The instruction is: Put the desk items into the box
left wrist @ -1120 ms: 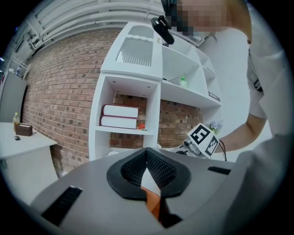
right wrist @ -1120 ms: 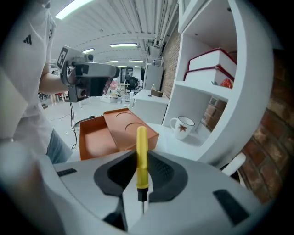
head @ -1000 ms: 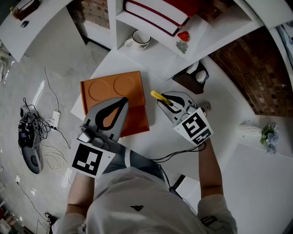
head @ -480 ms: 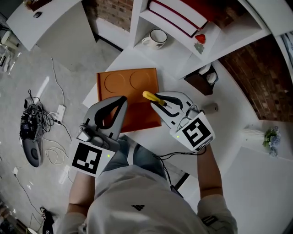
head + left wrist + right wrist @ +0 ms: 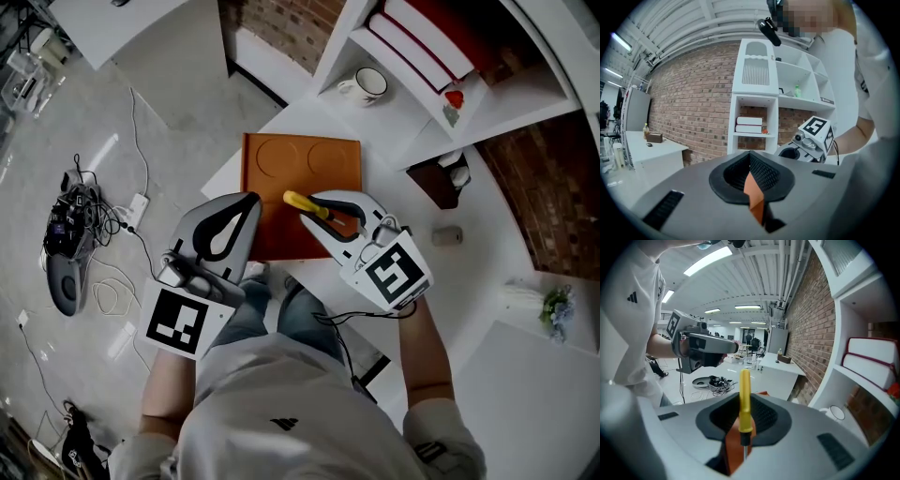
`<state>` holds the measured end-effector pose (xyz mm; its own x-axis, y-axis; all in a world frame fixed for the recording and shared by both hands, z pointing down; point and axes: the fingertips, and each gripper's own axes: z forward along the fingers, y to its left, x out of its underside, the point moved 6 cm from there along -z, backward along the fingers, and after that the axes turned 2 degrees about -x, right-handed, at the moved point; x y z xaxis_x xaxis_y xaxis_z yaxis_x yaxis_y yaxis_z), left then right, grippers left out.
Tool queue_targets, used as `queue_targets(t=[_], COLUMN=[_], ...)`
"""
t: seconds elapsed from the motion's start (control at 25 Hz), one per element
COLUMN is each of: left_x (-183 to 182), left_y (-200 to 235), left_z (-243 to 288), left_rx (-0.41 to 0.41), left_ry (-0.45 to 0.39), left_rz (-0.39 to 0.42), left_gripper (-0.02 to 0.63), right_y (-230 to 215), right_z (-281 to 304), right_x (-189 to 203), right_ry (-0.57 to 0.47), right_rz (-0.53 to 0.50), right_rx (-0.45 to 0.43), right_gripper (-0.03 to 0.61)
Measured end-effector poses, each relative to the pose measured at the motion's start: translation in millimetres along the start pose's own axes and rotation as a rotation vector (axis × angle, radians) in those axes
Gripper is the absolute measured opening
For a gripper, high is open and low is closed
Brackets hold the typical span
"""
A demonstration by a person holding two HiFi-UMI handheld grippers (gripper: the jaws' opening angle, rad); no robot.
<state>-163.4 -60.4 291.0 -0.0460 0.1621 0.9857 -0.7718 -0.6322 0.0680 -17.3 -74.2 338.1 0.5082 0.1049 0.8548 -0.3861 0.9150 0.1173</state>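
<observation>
An orange box (image 5: 319, 159) with two round dents lies on the white desk (image 5: 412, 234). My right gripper (image 5: 319, 202) is shut on a yellow-handled screwdriver (image 5: 306, 203), whose handle sticks out past the fingertips over the box's near edge. The right gripper view has the screwdriver (image 5: 744, 397) upright between the black pads, with orange showing below it. My left gripper (image 5: 247, 200) is shut and holds nothing, and it hovers at the box's near left corner. Through the closed jaws of the left gripper (image 5: 751, 165) a strip of the orange box (image 5: 754, 197) shows.
A mug (image 5: 368, 84), red-and-white books (image 5: 422, 42) and a small red item (image 5: 455, 97) sit on the white shelves behind the desk. A dark holder (image 5: 448, 176) and a small grey object (image 5: 447, 234) stand to the right. Cables and a power strip (image 5: 75, 234) lie on the floor at left.
Both grippers have moved across the desk toward the left. The right one carried the screwdriver from the bare desk to over the box's near edge. The left one now sits at the box's corner.
</observation>
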Motion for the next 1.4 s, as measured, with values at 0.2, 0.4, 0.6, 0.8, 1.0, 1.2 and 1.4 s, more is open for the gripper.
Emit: queue_targets(t=[0.2,0.4,0.6,0.8,1.0,1.2,1.4], left_x=[3,7,12,16,17,19,20], left_y=[8,14,21,25,29,30,32], left_z=[-14,-24,-33,-41,-47,-50,-54], left_rx=[-0.035,-0.071,-0.100,-0.125,-0.140,-0.146,-0.152], left_ry=[-0.003,0.003,0.012,0.017,0.017,0.019,0.022], left_rz=[-0.003,-0.014,-0.018,-0.026,-0.027,-0.028,-0.033], left_gripper=[0.008,0.008,0.008,0.008,0.008,0.008,0.008], right_y=[15,28,37,43,46,47,49], right_z=[18,38,55,67,76,82,87], right_x=[11,33,53,70,79,88,96], right_ry=[0.057,0.134,0.230,0.288,0.328,0.373,0.402], right_rz=[-0.020,-0.038,-0.068,-0.073,-0.073,-0.070,-0.055], right_rx=[-0.046,-0.094,-0.129,-0.153,-0.167,-0.173,-0.167], right_gripper=[0.080,0.080,0.080,0.081,0.081,0.081,0.081])
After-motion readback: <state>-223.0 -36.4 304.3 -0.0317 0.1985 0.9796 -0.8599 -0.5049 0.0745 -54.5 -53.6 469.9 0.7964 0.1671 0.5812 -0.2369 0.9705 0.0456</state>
